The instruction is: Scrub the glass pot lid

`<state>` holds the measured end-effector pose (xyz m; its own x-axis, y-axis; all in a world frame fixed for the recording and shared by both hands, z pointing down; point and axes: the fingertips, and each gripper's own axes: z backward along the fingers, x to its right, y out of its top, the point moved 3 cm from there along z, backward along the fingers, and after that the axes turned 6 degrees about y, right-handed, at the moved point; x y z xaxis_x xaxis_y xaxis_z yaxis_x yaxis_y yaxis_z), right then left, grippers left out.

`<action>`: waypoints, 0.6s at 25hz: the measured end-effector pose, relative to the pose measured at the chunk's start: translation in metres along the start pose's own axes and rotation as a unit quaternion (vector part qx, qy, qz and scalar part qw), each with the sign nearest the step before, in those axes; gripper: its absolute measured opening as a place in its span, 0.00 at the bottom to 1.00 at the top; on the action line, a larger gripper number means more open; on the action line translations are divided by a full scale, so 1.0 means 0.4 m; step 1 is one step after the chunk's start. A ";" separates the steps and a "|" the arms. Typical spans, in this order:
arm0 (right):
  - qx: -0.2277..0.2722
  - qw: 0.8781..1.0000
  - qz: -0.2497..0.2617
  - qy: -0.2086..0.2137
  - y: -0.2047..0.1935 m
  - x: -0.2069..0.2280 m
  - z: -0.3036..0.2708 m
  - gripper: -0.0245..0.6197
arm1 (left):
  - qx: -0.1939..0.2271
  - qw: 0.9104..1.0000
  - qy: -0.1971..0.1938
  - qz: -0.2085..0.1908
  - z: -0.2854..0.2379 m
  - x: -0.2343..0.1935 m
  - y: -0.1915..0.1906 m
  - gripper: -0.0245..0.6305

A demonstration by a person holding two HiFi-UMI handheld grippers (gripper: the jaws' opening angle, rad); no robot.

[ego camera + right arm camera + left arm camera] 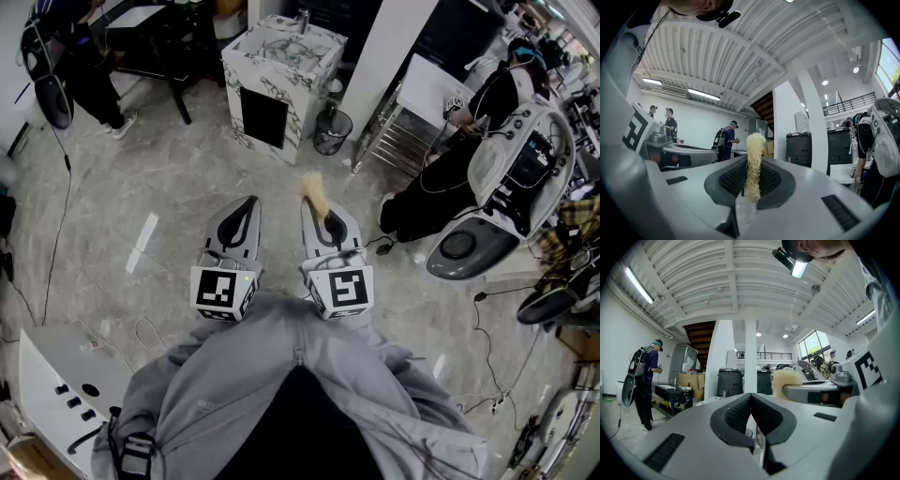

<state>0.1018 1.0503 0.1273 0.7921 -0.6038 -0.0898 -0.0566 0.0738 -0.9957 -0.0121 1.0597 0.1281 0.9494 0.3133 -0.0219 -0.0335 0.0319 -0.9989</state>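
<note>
Grey sleeves [216, 375]; pale left gripper [251, 201], right gripper [309, 203]; black-marked cubes [223, 291].

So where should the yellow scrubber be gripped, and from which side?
Probably by its rear end, from behind, as the right gripper holds it. The scrubber is a thin flat strip, so the jaws press its broad faces and the fibrous tip sticks out free.

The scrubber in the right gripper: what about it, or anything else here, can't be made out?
- Scrubber: its lower end, in the right gripper view, is blurred and sunk between the right gripper's fingers.
- Glass pot lid: in no view.
- Marbled cabinet: the items on top are too small in the head view.
- Person's hands: hidden under grey sleeves in the head view.
</note>
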 end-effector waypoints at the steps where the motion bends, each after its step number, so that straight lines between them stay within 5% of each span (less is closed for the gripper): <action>1: 0.009 1.000 0.002 0.001 0.003 0.008 0.002 0.12 | 0.002 1.000 0.000 -0.002 -0.005 0.008 0.000 0.06; 15: 0.002 0.999 -0.043 0.008 -0.053 0.122 -0.037 0.12 | -0.002 1.000 -0.004 -0.005 -0.116 0.039 -0.040 0.06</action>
<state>0.1326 1.0076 0.1437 0.7840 -0.6207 -0.0038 0.0142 0.0241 -0.9996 0.0177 1.0198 0.1420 0.9471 0.3206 -0.0119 -0.0234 0.0321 -0.9992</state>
